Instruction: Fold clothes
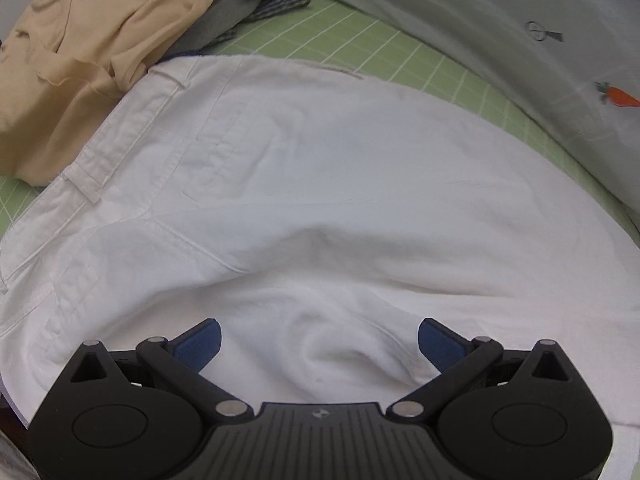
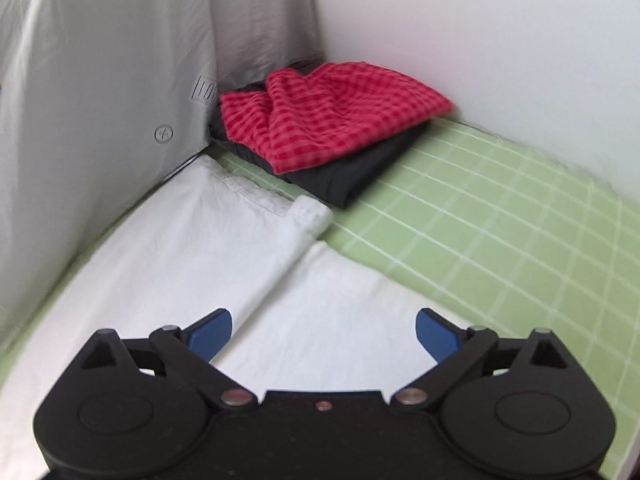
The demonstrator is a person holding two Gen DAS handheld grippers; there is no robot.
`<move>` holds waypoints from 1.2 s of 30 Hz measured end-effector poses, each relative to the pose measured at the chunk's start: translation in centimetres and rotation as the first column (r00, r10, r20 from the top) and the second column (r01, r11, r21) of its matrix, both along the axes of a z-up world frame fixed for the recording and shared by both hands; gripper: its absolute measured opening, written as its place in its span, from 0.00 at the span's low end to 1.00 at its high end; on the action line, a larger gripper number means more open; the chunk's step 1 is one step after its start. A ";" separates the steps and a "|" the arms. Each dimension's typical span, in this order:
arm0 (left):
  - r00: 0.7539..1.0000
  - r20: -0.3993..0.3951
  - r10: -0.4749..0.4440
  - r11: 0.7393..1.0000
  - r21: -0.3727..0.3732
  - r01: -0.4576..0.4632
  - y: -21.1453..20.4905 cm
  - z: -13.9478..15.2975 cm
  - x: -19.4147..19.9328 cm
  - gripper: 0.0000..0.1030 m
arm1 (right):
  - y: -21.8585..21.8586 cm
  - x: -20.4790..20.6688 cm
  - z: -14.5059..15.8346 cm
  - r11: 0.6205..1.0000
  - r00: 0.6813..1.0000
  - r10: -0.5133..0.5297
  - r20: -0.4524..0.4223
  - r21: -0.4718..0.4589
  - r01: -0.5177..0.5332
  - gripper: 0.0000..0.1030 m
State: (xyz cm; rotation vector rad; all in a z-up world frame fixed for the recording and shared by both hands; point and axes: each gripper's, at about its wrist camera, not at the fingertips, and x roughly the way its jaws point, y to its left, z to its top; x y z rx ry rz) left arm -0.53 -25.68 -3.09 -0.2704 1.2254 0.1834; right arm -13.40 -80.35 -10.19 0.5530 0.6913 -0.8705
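Observation:
White trousers (image 1: pixel 320 184) lie spread flat on the green checked mat (image 1: pixel 372 46). The left wrist view shows their waistband, belt loop and back pocket at the left, with a raised wrinkle near the bottom. My left gripper (image 1: pixel 319 346) hovers open over that wrinkle, holding nothing. In the right wrist view the two white trouser legs (image 2: pixel 192 240) run side by side toward the far corner, hems at the mat. My right gripper (image 2: pixel 323 334) is open above the legs, its blue pads (image 2: pixel 434 334) clear of the cloth.
A crumpled tan garment (image 1: pixel 100 52) over grey and striped clothes (image 1: pixel 244 12) lies beyond the waistband. A red checked cloth (image 2: pixel 328 112) sits on a folded black garment (image 2: pixel 352 176) in the far corner. Pale plastic sheeting (image 2: pixel 100 80) and a white wall (image 2: pixel 500 40) border the mat (image 2: pixel 500 224).

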 end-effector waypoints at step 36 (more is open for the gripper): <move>0.984 0.116 -0.132 0.991 0.026 0.130 3.6 -1.3 -6.9 1.00 | 5.9 -9.9 -5.5 0.992 0.981 0.127 -0.146 0.035 -0.123 0.67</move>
